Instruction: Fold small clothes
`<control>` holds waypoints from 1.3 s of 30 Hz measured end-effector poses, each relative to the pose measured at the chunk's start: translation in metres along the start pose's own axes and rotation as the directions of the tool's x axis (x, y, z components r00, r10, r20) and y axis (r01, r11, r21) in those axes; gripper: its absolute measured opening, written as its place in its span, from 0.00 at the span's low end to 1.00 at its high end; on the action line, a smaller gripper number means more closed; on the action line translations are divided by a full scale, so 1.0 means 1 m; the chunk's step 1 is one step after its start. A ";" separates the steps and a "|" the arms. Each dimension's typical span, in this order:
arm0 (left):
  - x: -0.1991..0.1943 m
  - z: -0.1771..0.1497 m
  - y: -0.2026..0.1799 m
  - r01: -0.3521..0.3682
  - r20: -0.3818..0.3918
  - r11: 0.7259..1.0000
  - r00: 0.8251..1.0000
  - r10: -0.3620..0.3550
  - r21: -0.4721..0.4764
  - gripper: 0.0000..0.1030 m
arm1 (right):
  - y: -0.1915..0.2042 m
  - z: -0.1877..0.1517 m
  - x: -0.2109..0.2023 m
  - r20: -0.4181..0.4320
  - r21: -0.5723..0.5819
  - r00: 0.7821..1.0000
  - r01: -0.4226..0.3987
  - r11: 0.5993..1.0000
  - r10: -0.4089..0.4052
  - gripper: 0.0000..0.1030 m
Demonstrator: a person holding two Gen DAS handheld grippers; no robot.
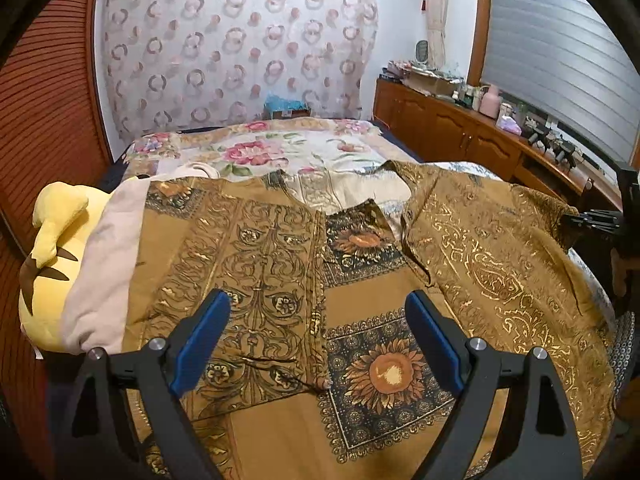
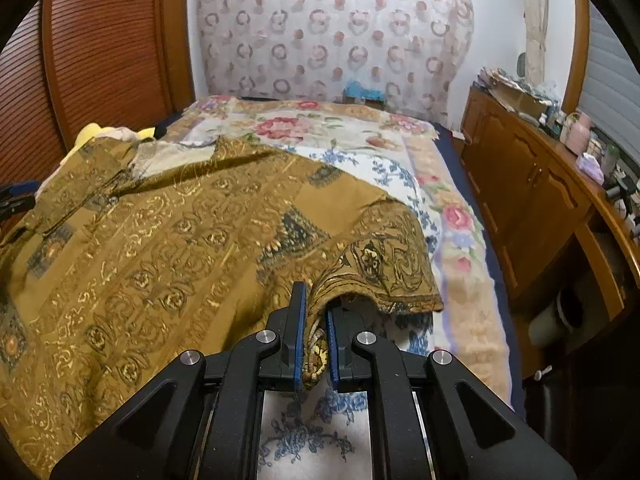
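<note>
on bed, right hand-held gripper [image 2: 314, 336] pinching garment [image 2: 160, 240]

Yellow plush toy [image 1: 52, 264], wooden cabinet [image 2: 532, 184]

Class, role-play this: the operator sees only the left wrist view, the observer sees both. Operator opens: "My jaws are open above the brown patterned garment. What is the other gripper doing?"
Observer: The right gripper is shut on a bunched edge of the brown garment.
Operator: Which edge?
Observer: The one nearest the wooden cabinets, where a flap folds over just beyond the fingers.
Operator: What lies beneath there?
Observer: A white cover with blue flowers, showing below the gripper.
</note>
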State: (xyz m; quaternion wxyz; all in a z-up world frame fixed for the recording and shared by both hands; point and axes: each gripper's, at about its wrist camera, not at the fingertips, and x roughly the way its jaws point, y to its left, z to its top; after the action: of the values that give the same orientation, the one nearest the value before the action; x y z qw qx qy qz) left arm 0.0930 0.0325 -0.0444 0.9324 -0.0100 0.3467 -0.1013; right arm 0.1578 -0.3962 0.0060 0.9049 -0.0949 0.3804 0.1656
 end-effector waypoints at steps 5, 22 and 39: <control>-0.006 0.003 0.000 -0.005 0.019 1.000 1.000 0.005 -0.009 0.87 | 0.013 0.017 -0.002 0.034 -0.022 0.999 -0.014 1.000 0.014 0.07; -0.011 0.002 0.002 -0.015 0.034 1.000 0.999 0.015 -0.019 0.87 | 0.117 0.045 0.023 0.032 -0.157 0.981 -0.185 0.970 0.192 0.19; 0.019 0.020 0.020 -0.032 -0.008 0.999 0.999 0.032 -0.025 0.87 | 0.067 0.057 0.104 -0.120 -0.057 0.985 -0.129 0.990 0.122 0.52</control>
State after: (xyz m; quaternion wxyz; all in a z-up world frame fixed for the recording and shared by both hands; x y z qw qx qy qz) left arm 0.1238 0.0477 -0.0431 0.9324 -0.0160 0.3517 -0.0820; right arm 0.2381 -0.2931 -0.0328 0.8654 -0.1094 0.4322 0.2286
